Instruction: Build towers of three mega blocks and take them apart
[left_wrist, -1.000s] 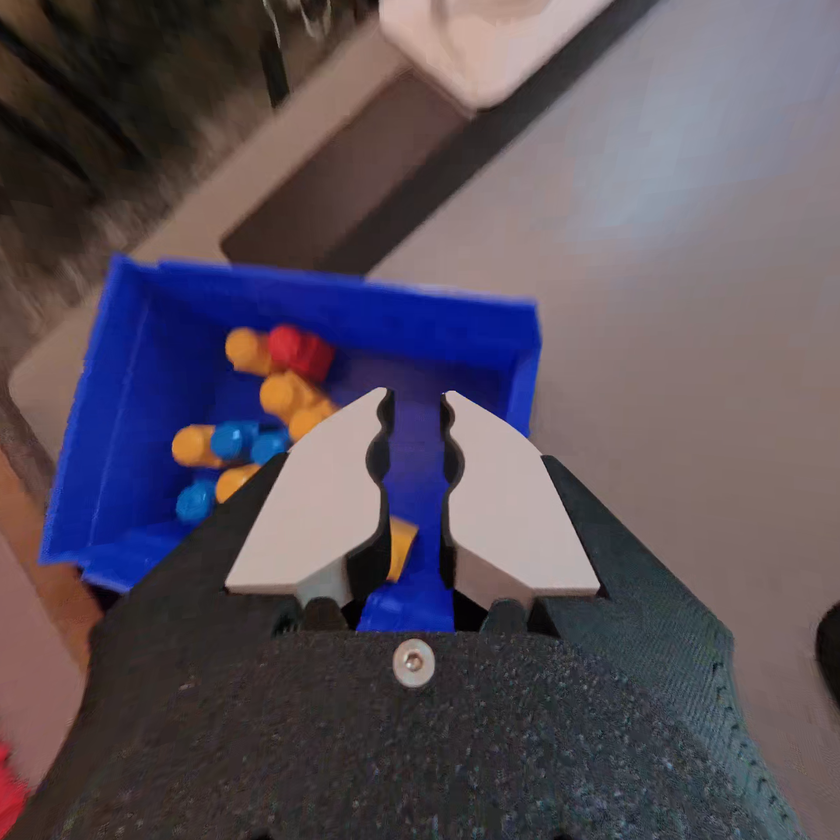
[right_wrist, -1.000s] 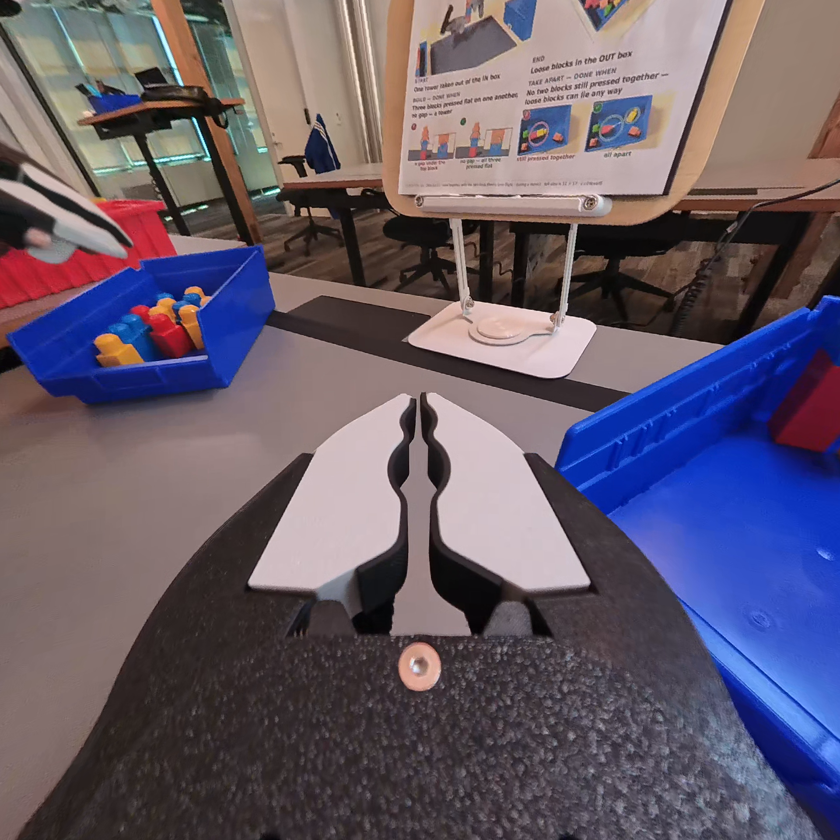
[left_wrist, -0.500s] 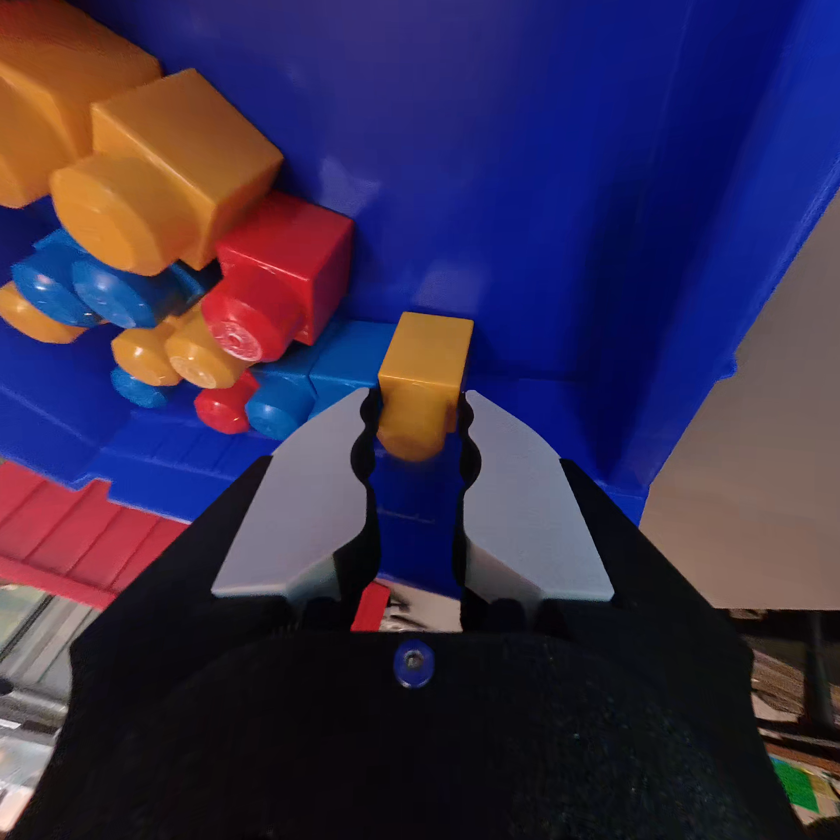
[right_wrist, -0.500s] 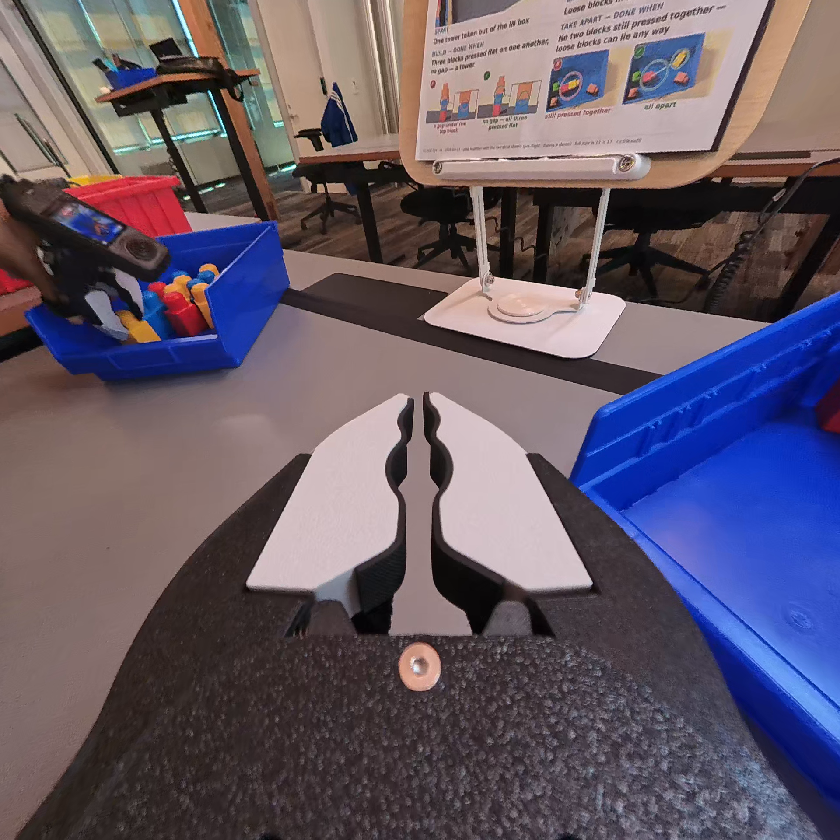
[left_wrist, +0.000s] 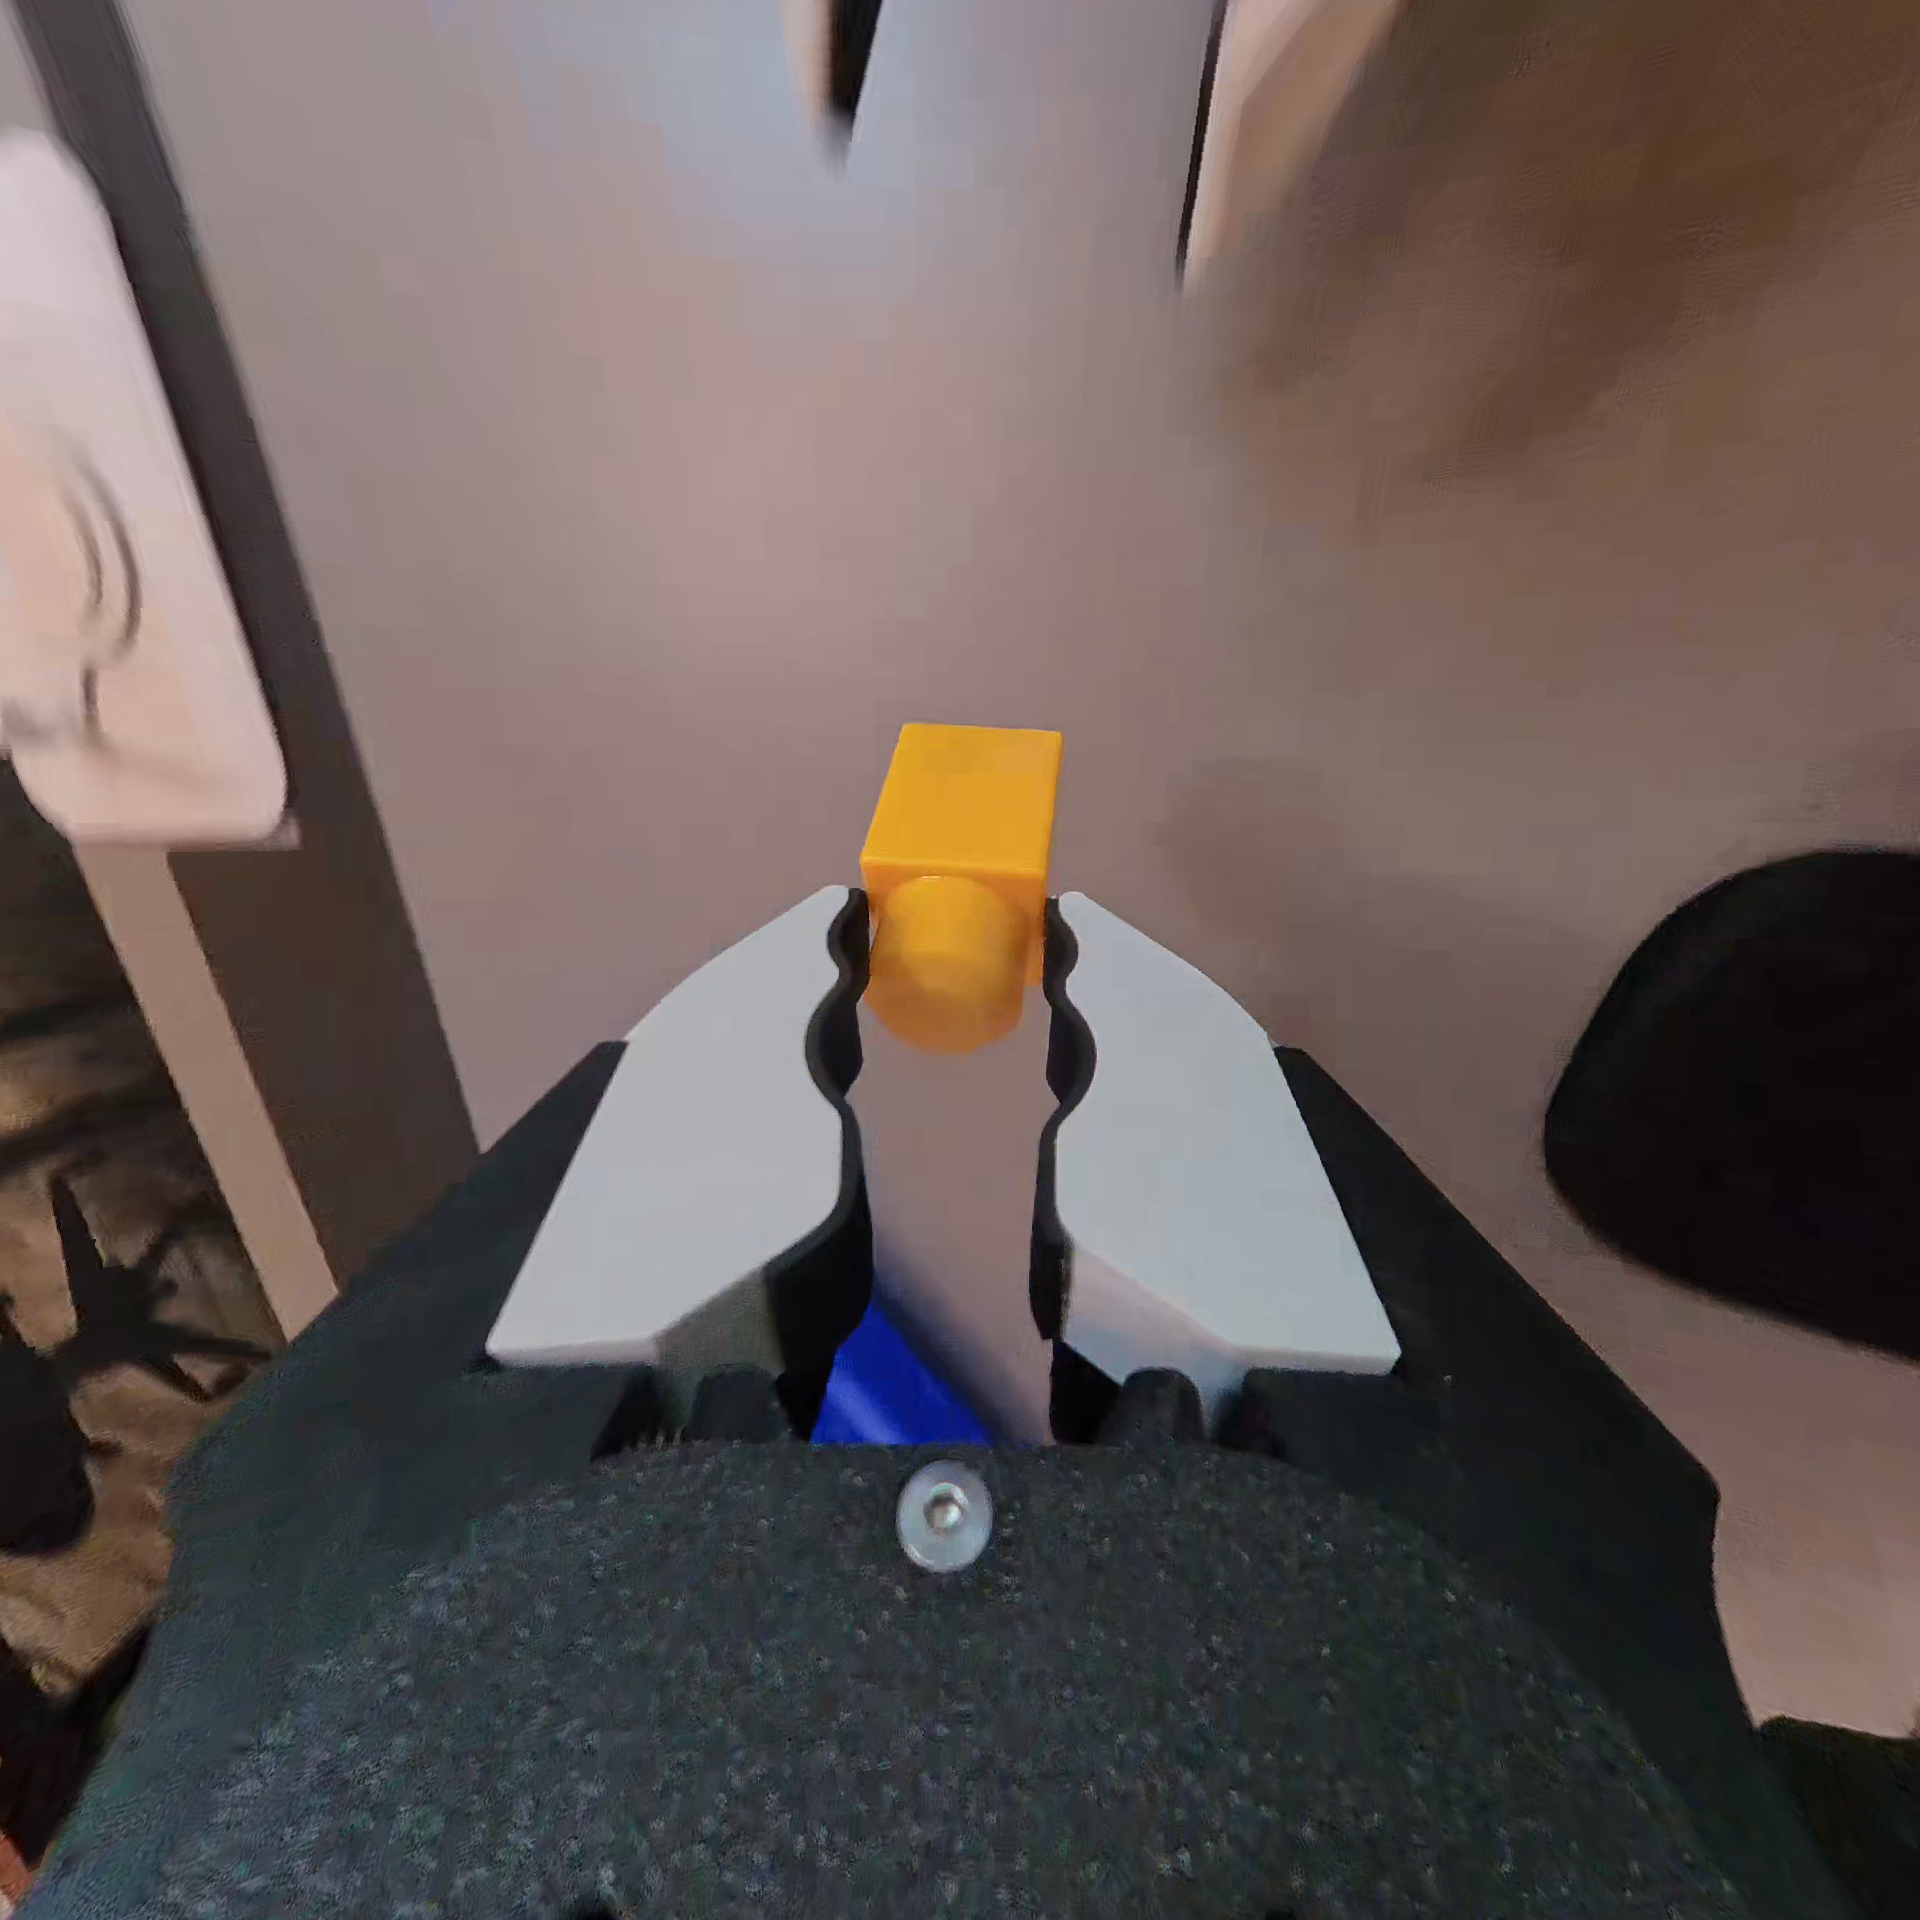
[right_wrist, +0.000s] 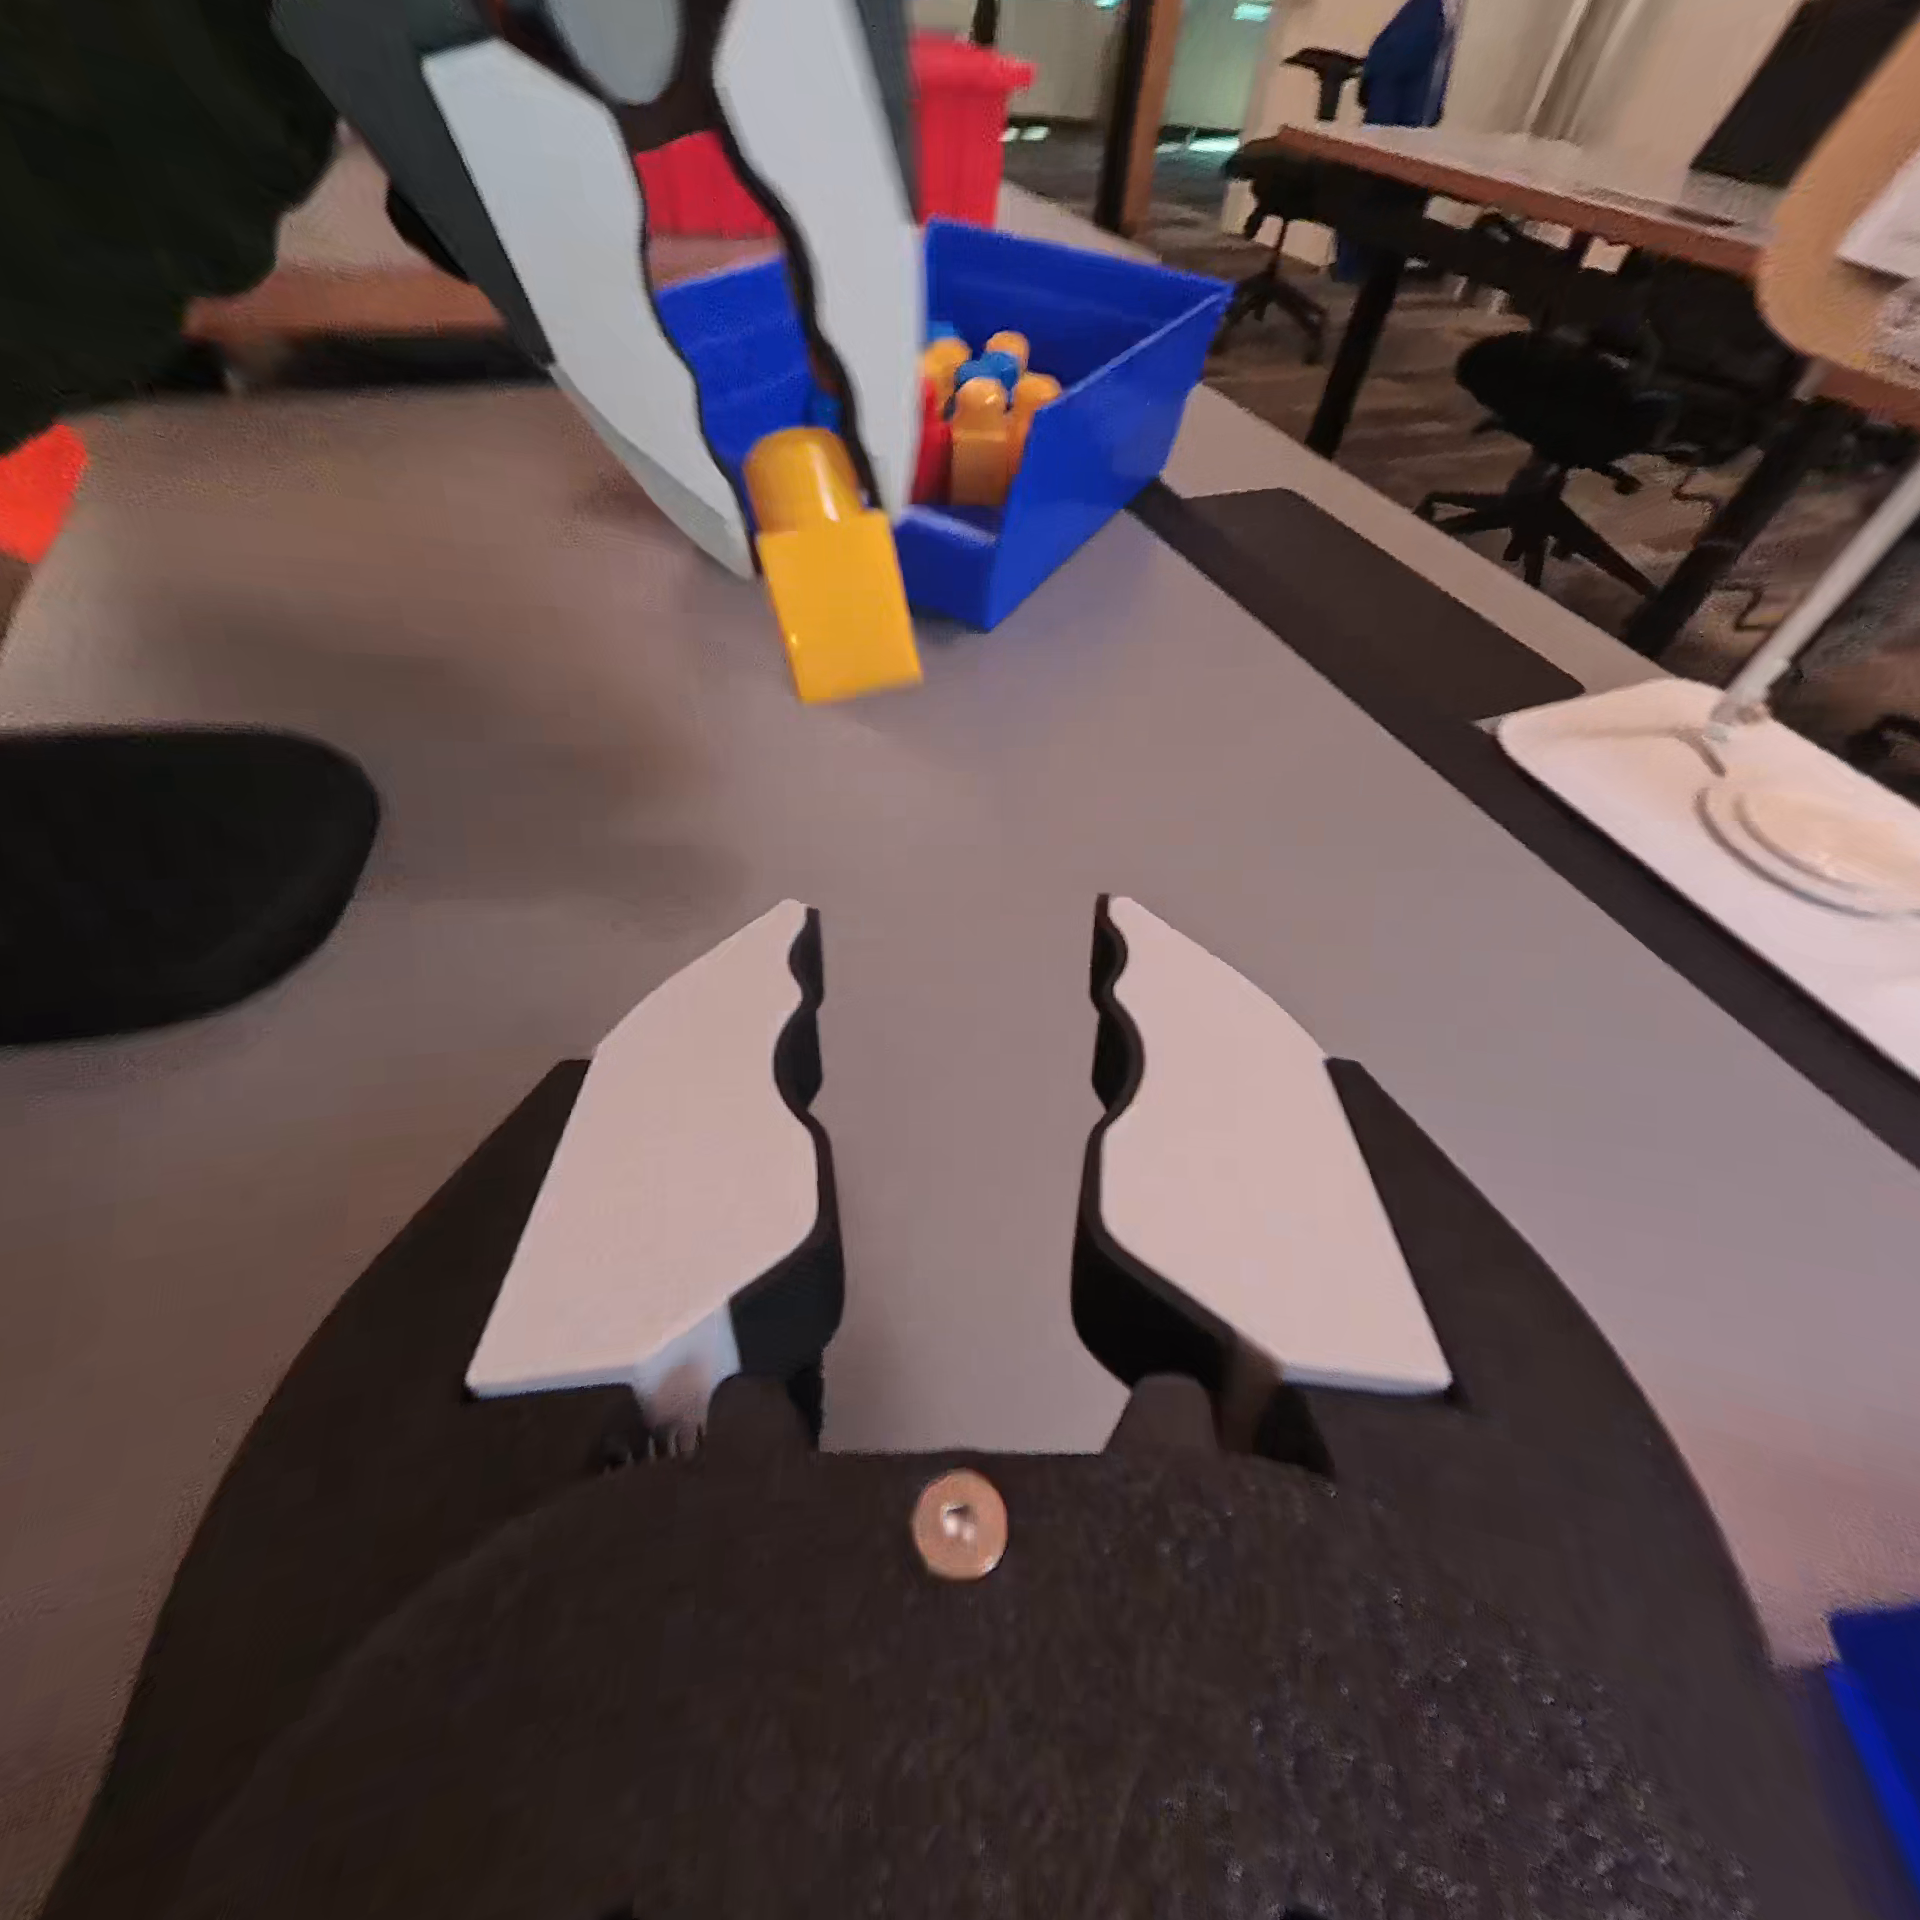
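Observation:
My left gripper (left_wrist: 951, 935) is shut on a yellow mega block (left_wrist: 961, 831), gripped at its stud end, and holds it in the air above the grey table (left_wrist: 727, 468). In the right wrist view the left gripper (right_wrist: 805, 530) hangs down from the top left with the yellow block (right_wrist: 840, 603) pointing at the table, in front of the blue bin (right_wrist: 1081, 436) of several yellow, blue and red blocks (right_wrist: 982, 416). My right gripper (right_wrist: 956, 925) is open and empty, low over the table, short of the yellow block.
A white stand base (right_wrist: 1745, 831) sits on a black strip (right_wrist: 1382, 634) at the right; it also shows in the left wrist view (left_wrist: 114, 540). A black rounded object (right_wrist: 156, 873) lies on the table at the left. A second blue bin's corner (right_wrist: 1881, 1725) shows at the lower right. My hands' fingertips stand some 11 cm from each other.
My left gripper has lifted the yellow block out of the blue bin and carried it over the table. My right gripper has opened and turned left toward it.

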